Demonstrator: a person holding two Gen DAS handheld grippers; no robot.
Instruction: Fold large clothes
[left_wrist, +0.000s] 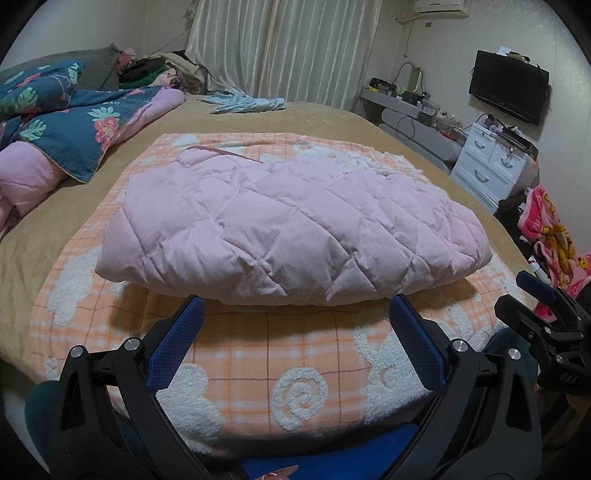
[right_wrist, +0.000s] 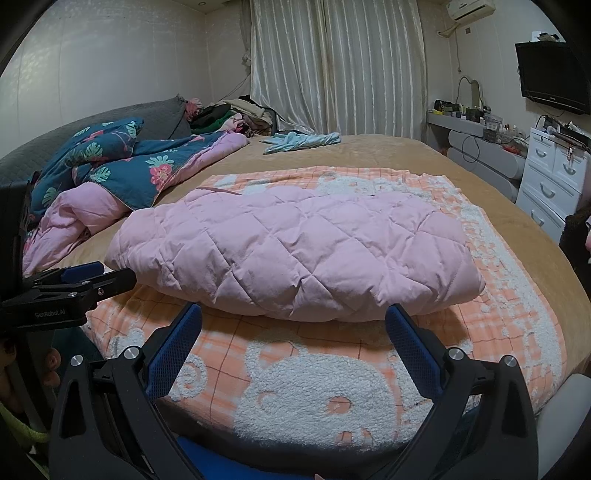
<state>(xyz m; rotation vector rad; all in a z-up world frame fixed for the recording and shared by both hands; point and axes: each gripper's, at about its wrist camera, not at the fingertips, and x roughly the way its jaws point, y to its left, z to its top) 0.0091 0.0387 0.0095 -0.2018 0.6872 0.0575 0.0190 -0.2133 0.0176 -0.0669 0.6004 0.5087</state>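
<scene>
A pink quilted jacket (left_wrist: 288, 225) lies folded in a compact bundle on an orange plaid blanket (left_wrist: 258, 362) with white fleecy patterns, spread on the bed. It also shows in the right wrist view (right_wrist: 295, 251) on the same blanket (right_wrist: 332, 387). My left gripper (left_wrist: 295, 306) is open and empty, just short of the bundle's near edge. My right gripper (right_wrist: 295, 314) is open and empty, also just short of the near edge. Each gripper shows at the side of the other's view: the right one (left_wrist: 543, 295), the left one (right_wrist: 85, 277).
A blue floral quilt with pink lining (left_wrist: 66, 129) is heaped at the left of the tan bed (left_wrist: 332, 114). A light blue garment (left_wrist: 247, 103) lies at the far side. A white drawer unit (left_wrist: 491, 162), a shelf and a wall TV (left_wrist: 509, 88) stand at the right.
</scene>
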